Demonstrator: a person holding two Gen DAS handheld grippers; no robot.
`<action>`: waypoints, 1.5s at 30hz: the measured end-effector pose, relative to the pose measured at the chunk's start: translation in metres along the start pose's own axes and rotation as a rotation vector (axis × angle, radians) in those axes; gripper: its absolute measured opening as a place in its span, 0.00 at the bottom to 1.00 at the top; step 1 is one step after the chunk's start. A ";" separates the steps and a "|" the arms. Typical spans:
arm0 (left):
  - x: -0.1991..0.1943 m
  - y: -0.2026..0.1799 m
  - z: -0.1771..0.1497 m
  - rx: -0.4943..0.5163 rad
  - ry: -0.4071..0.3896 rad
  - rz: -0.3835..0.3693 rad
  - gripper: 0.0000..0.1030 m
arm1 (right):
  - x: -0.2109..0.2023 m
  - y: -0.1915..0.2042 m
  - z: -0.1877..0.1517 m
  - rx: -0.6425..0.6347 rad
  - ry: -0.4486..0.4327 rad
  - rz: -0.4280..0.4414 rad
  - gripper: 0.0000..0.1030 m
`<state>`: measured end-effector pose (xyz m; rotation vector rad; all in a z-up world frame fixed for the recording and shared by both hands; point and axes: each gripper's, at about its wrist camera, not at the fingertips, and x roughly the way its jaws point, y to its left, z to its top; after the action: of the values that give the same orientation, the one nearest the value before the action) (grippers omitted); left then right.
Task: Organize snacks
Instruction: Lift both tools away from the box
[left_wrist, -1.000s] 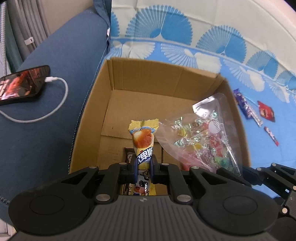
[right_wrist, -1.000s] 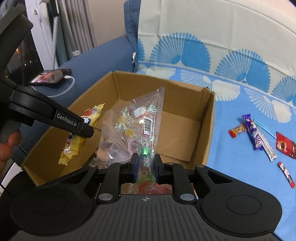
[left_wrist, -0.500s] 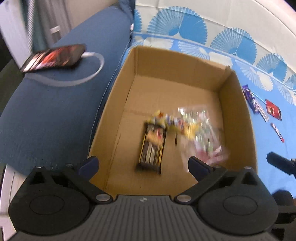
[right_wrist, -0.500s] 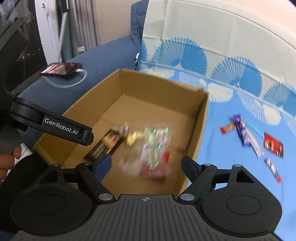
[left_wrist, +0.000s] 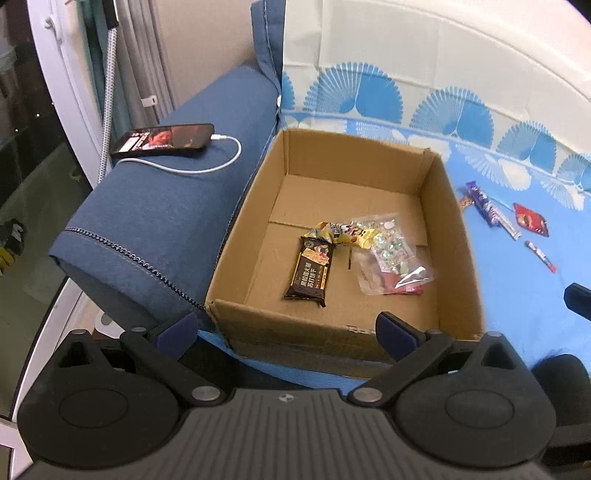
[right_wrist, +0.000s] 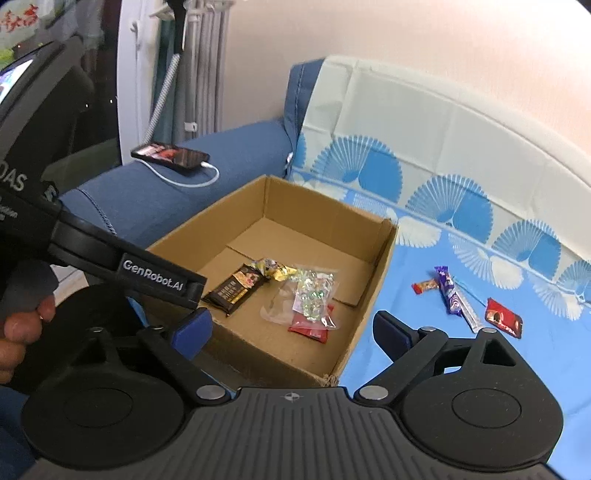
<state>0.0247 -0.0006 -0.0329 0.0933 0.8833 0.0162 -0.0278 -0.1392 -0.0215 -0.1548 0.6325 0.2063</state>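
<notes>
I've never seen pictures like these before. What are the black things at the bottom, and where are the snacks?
Those black things are grabbing tools. A person holds one in each hand, and each has a small camera looking forward along its two fingers. One picture comes from the left tool, the other from the right tool. Both stand wide open and hold nothing; the right one's jaws have just been opening. In the brown cardboard box lie a dark brown snack bar, a crumpled yellow packet and a clear bag of candies on top of a red packet. Outside, on the blue patterned sheet, wait more snacks, like a purple bar and a flat red packet. A black phone charges on the blue sofa arm.
</notes>
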 end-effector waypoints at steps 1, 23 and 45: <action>-0.005 0.000 -0.002 0.000 -0.009 0.000 1.00 | -0.006 0.001 -0.001 0.002 -0.009 -0.004 0.93; -0.061 -0.005 -0.025 0.034 -0.117 -0.001 1.00 | -0.057 0.001 -0.015 0.074 -0.100 -0.027 0.94; -0.024 -0.014 -0.026 0.065 -0.001 0.010 1.00 | -0.025 -0.009 -0.020 0.118 0.005 0.010 0.94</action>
<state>-0.0109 -0.0135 -0.0315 0.1586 0.8823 -0.0036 -0.0573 -0.1556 -0.0216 -0.0387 0.6492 0.1777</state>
